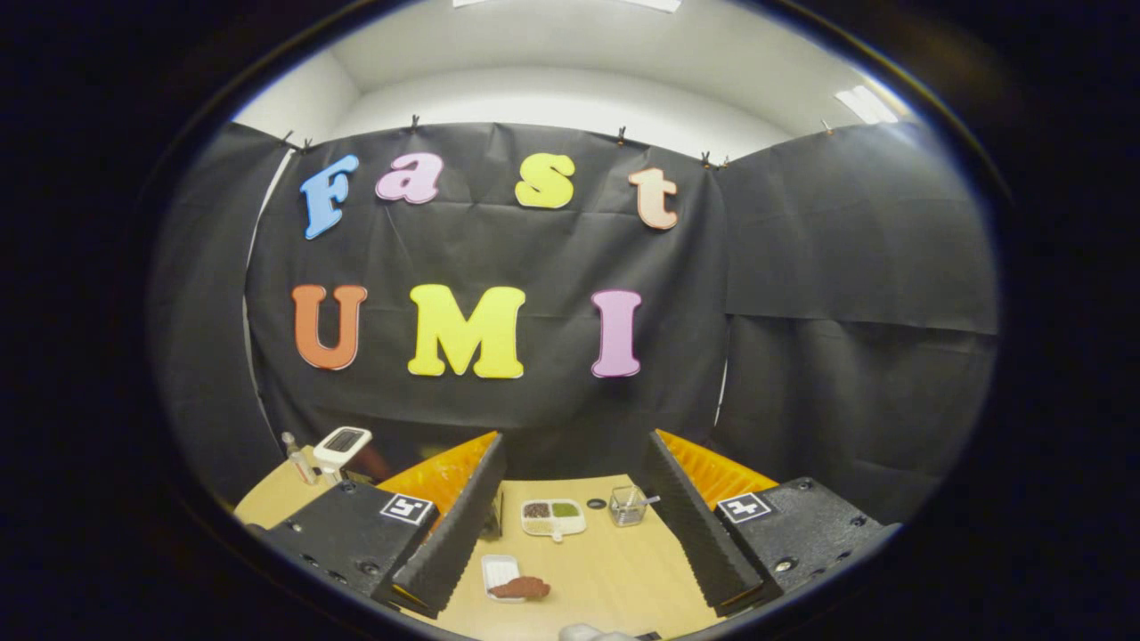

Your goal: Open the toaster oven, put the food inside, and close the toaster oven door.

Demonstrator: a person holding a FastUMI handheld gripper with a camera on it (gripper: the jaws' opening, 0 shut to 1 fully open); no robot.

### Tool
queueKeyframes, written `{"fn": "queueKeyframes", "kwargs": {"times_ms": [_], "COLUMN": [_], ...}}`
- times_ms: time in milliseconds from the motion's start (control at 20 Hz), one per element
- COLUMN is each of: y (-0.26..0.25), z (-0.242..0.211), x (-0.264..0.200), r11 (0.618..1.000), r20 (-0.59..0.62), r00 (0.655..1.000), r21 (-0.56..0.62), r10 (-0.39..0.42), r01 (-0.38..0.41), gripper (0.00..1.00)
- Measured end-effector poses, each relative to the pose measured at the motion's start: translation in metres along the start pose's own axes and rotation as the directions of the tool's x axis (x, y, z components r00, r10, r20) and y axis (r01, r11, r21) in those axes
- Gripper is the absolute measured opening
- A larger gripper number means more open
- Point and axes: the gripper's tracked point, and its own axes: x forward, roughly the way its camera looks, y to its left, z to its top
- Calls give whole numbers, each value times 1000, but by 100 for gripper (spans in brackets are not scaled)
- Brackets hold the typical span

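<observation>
The gripper (570, 525) is released, its two ribbed black fingers (459, 525) spread wide with nothing between their pads but bare desk (614, 570). The fingers hang above the light wooden desk and touch none of the things on it.

Nearest, just inside the left finger and low between the two, lies a small white tray (499, 572). A flat reddish-brown piece of food (522, 588) rests on its near end and spills over the tray's edge onto the desk. It lies closer to the left finger than to the right.

Farther ahead, near the middle of the gap between the fingers, sits a white divided dish (554, 518). One compartment holds something dark brown, the other something green; what they are I cannot tell. Just to its right stands a small clear cup (628, 505) with a thin utensil leaning out of it, close to the right finger.

Beyond the left finger, at the desk's far corner, a white device (342, 448) with a dark tilted panel stands beside a slim bottle (297, 460). I cannot tell whether this device is the toaster oven.
</observation>
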Motion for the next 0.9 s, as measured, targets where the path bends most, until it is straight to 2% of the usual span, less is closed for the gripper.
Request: {"fn": "queueKeyframes", "kwargs": {"times_ms": [450,900], "y": [20,109], "z": [-5,-36], "x": [17,71], "r11": [1000,995], "r20": [-3,13], "r00": [1000,995], "r21": [8,3], "r10": [18,101], "r01": [-18,-101], "gripper": [100,100]}}
